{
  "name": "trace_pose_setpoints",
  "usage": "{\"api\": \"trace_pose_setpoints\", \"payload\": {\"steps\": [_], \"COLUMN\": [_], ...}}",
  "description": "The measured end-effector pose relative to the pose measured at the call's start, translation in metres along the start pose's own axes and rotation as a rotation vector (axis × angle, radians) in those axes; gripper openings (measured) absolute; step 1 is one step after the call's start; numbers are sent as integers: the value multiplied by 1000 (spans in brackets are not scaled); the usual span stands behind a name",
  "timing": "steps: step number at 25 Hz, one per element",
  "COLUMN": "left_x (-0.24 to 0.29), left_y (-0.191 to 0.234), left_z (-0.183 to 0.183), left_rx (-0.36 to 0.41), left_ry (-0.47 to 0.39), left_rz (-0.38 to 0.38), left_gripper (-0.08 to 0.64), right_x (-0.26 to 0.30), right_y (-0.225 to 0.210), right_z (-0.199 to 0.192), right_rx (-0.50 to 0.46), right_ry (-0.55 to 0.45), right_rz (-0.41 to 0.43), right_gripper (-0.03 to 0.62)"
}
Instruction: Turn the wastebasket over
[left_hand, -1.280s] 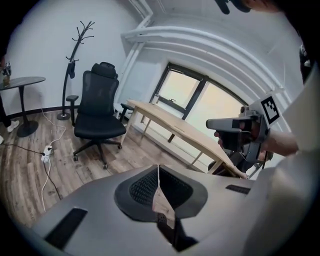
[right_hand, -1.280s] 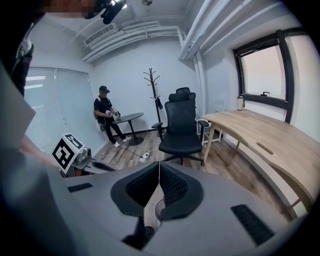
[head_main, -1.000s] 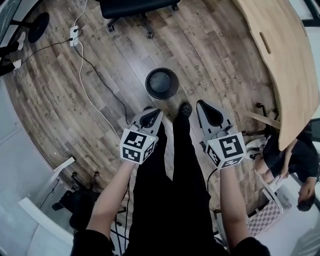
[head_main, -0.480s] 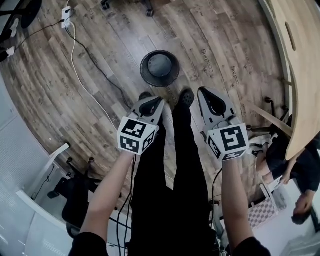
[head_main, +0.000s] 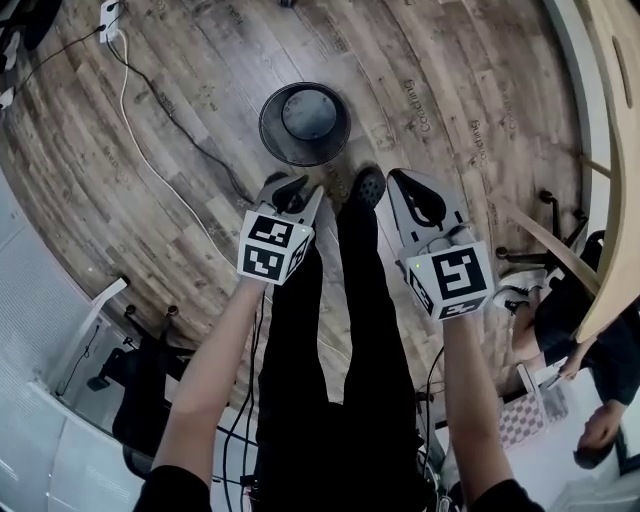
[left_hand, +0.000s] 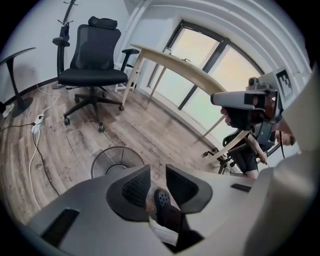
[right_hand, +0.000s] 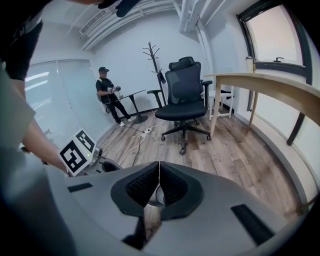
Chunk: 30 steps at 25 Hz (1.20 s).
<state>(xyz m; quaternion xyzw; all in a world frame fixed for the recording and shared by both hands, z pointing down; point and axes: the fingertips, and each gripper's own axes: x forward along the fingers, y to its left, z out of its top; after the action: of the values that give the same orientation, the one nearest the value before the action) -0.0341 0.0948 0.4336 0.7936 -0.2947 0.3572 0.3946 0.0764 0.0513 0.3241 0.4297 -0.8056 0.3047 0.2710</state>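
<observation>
Head view looks steeply down — shares wastebasket (head_main: 305, 122) with left gripper view.

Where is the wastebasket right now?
In the head view the wastebasket stands open side up on the wooden floor, top centre, just ahead of the person's shoe and the left gripper.

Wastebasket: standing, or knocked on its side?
Standing. From the head view the wastebasket shows a full round rim ringing its smaller base disc, on the wooden floor. Whether its mouth is up or down, cannot tell.
</observation>
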Motion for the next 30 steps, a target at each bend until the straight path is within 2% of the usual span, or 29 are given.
{"api": "trace_pose_setpoints", "payload": {"steps": [4, 10, 17, 21, 25, 30], "left_x": [34, 84, 131, 153, 172, 188], "left_y": [14, 32, 46, 51, 55, 60], "left_z": [-17, -45, -86, -102, -117, -126], "left_rx": [51, 200, 358, 398, 507, 546], "left_ry": [51, 133, 242, 274, 320, 346], "left_rz": [17, 40, 62, 74, 78, 90], "left_gripper": [131, 164, 166, 166, 166, 162], "right_x": [16, 46, 71, 79, 85, 89], "right_y": [-14, -28, -25, -26, -35, -43], "right_z": [-21, -50, -62, -76, -85, -91], "right_rx": [18, 14, -30, -52, -46, -53], "right_ry": [19, 46, 50, 69, 80, 89], "right_rz": [12, 68, 101, 115, 107, 103], "right_gripper": [34, 34, 34, 34, 34, 34]}}
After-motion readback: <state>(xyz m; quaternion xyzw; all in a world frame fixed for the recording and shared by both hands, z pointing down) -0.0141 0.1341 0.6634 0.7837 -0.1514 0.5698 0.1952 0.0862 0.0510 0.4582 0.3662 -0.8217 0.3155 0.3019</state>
